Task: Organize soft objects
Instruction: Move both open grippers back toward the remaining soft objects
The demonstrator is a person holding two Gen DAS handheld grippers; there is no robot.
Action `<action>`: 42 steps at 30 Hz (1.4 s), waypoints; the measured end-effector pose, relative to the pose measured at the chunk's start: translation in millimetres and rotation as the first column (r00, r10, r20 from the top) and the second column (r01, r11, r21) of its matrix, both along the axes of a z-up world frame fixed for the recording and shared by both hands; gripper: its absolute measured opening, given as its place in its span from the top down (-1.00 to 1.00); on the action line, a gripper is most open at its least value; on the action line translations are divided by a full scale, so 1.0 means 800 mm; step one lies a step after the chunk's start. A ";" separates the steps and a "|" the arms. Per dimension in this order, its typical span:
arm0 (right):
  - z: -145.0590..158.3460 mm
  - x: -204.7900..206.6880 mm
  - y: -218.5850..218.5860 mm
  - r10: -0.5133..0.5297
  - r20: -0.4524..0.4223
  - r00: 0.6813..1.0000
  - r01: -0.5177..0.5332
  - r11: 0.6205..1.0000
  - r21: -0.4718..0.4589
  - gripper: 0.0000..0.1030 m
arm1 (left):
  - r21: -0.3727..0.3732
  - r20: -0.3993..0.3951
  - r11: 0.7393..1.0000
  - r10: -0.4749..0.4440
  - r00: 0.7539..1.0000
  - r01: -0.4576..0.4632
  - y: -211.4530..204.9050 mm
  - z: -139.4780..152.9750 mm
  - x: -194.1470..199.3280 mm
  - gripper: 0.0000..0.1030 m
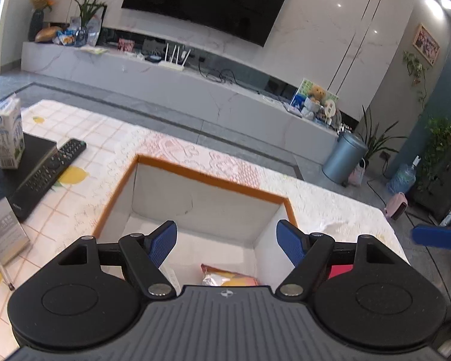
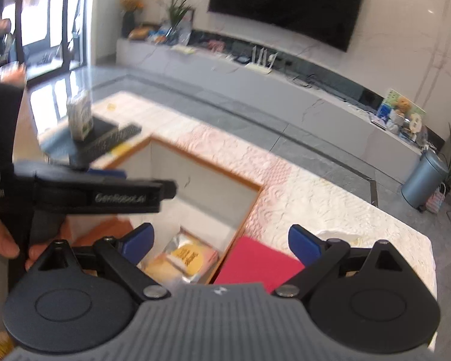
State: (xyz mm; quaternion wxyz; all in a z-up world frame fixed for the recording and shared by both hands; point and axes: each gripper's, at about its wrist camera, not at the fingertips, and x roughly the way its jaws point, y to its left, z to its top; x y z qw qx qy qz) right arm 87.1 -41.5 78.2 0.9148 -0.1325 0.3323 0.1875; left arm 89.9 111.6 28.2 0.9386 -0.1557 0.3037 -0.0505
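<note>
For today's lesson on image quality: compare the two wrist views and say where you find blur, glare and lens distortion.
Left wrist view: mostly sharp, though the box rim is slightly smeared; ceiling lights flare at upper right; the fisheye bows the television. Right wrist view: motion blur softens the carton, the left gripper and the snack packet; bright windows wash out at upper left.

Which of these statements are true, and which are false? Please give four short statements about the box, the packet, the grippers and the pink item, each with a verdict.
1. A snack packet lies inside the white box. True.
2. The left gripper is shut on the packet. False: its jaws stand wide open, with nothing between them.
3. The pink item lies outside the box, beside its orange rim. True.
4. The right gripper holds the milk carton. False: it is open and empty; the milk carton stands on a black book.
</note>
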 end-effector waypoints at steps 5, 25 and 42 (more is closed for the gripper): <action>0.036 -0.013 -0.025 -0.058 0.042 0.997 0.058 0.998 -0.003 -0.83 | 0.022 0.039 0.999 -0.044 0.998 0.043 -0.011 0.017 -0.010 -0.72; 0.075 -0.058 -0.188 -0.293 0.108 0.950 0.292 0.956 0.024 -0.88 | 0.069 0.063 0.927 -0.373 0.926 0.369 -0.128 0.019 -0.056 -0.72; -0.147 -0.027 -0.278 -0.451 -0.206 0.868 0.436 0.892 -0.116 -0.89 | 0.068 0.087 0.930 -0.366 0.926 0.361 -0.157 -0.009 -0.063 -0.71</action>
